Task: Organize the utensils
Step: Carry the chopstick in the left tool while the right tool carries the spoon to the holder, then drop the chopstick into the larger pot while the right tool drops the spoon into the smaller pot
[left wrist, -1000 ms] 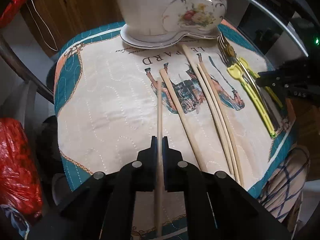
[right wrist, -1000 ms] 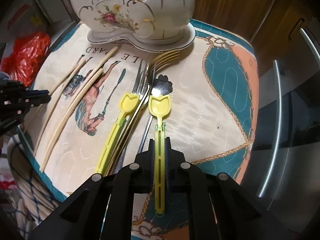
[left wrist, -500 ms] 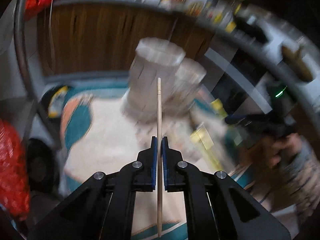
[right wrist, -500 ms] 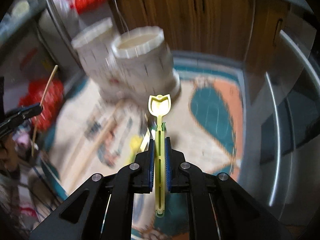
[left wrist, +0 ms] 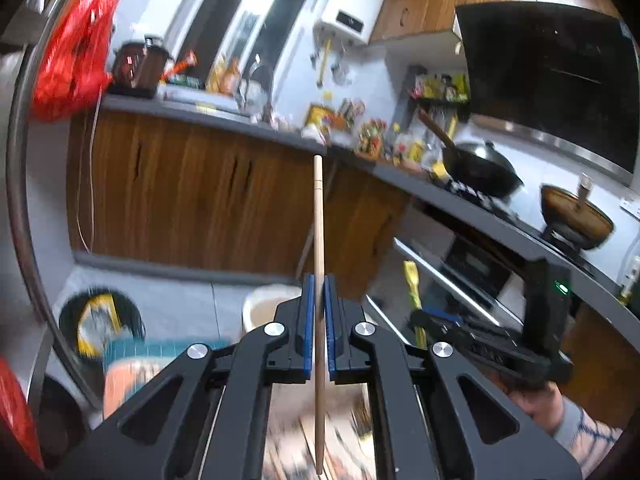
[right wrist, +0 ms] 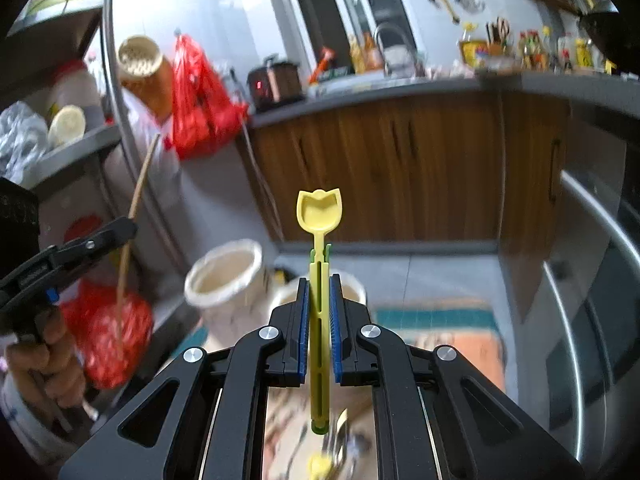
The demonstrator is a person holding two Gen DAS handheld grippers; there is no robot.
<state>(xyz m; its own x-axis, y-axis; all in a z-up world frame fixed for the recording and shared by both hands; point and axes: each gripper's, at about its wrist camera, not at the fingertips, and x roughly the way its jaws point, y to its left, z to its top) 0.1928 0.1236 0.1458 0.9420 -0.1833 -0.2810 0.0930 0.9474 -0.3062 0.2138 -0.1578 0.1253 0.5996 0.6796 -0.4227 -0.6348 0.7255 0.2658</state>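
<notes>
Left tool [left wrist: 318, 308] clamped on wooden chopstick [left wrist: 318, 216], pointing to twelve o'clock. Right tool [right wrist: 319, 312] clamped mid-handle on yellow plastic spoon [right wrist: 319, 210]. Both light, stiff, likely slippery; best gripped near middle.

- home kitchen
- wood cabinets [left wrist: 192, 200] under grey counter [right wrist: 360, 92]
- wok [left wrist: 480, 166] on stove, hood [left wrist: 548, 76] above
- rice cooker [right wrist: 276, 80], sauce bottles [right wrist: 536, 54]

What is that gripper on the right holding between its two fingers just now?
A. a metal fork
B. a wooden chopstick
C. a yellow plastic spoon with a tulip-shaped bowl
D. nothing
C: the right gripper is shut on the yellow plastic spoon, whose handle runs between its blue pads with the tulip-shaped bowl sticking out ahead.
</notes>
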